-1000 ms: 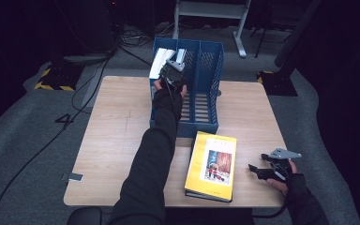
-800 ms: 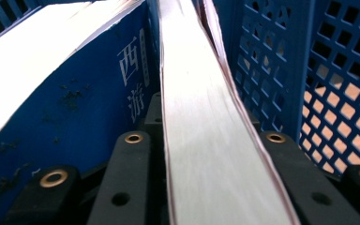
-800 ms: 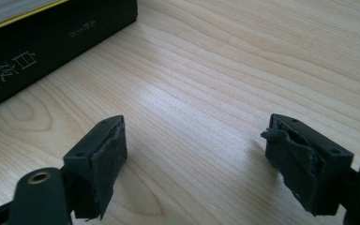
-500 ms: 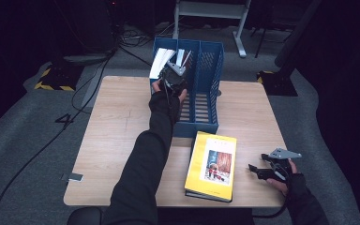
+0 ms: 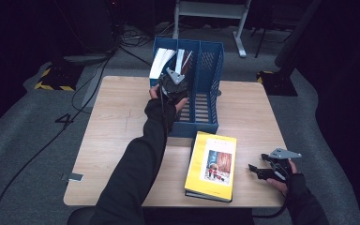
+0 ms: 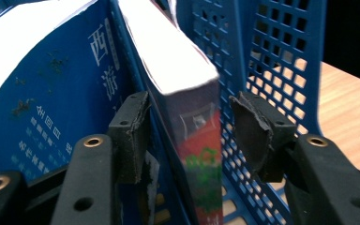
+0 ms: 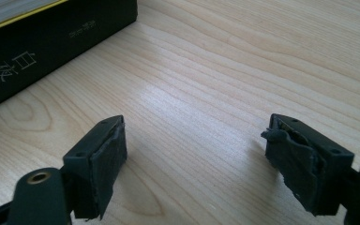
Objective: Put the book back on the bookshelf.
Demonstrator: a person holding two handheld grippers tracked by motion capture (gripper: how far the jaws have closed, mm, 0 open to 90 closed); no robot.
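1. Upper centre of the high view: the left gripper (image 5: 174,85) sits at the blue file rack (image 5: 210,124), its jaws just now opening.
2. In the left gripper view, the book (image 6: 187,103) stands in the rack between the pads (image 6: 130,136), which no longer press it. That one looks delivered.
3. Left of it, another blue-covered book (image 6: 37,93) is already filed.
4. Lower centre of the high view: the yellow book (image 5: 213,164) lies flat on the table (image 5: 117,126), waiting its turn.
5. Lower right, the right gripper (image 5: 262,171) rests near it, jaws wide, nothing between them.
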